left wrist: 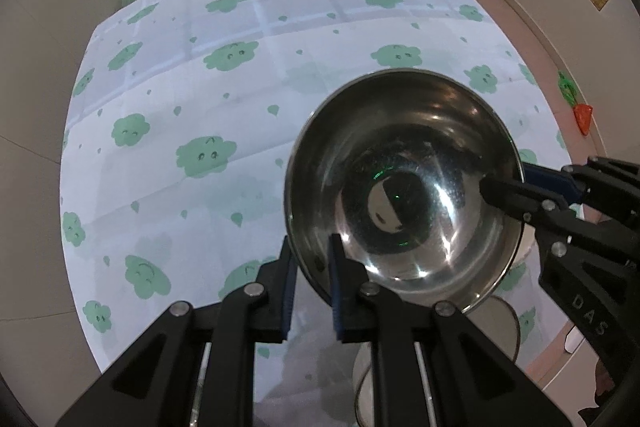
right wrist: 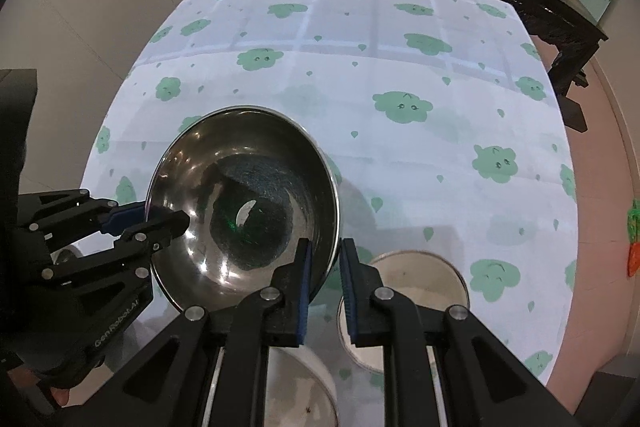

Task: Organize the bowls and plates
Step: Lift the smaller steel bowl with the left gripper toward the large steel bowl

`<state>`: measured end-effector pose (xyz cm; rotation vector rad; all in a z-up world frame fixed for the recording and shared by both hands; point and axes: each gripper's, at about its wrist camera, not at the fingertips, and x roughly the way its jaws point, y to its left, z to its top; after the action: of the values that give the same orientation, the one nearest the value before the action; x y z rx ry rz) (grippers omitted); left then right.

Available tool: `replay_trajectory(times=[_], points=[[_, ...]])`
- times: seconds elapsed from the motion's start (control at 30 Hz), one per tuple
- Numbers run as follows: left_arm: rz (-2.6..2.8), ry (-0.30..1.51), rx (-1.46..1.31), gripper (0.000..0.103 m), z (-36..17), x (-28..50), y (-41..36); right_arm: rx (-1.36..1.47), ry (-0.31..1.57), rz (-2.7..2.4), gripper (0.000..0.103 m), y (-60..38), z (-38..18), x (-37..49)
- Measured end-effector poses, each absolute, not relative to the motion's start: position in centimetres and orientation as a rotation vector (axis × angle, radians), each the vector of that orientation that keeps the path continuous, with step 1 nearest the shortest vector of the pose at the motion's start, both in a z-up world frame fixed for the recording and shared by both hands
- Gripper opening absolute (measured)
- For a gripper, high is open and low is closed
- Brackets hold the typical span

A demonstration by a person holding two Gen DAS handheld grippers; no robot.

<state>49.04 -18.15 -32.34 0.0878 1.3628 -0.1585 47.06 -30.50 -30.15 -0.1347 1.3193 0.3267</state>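
Left claw (left wrist: 312,291) & right claw (right wrist: 325,291) each clamp narrow on opp. rims of one steel bowl (left wrist: 404,183), held tilted above the desk (left wrist: 248,75). Bowl looks light, stiff, slick, so the thin rim's prob. the best hold; two-sided grip should stop slip. It's empty inside; below sit two more round dishes (right wrist: 424,279), contents unclear.

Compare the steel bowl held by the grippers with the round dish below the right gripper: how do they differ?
The steel bowl is mirror-bright inside; the round dish looks dull and pale inside. The bowl is tilted and pinched at its rim by the left gripper and the right gripper; the dish sits flat on the tablecloth, untouched. The bowl looks deeper. Both are round with metal rims.
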Motion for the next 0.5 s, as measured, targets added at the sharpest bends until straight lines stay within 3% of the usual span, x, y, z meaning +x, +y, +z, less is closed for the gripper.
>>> replay_trajectory(times=[0.5], points=[[-0.222,1.34,0.134,0.012,-30.3,44.3,-19.1,-0.114,1.319,0.278,0.016,-31.2,-28.1,41.6]])
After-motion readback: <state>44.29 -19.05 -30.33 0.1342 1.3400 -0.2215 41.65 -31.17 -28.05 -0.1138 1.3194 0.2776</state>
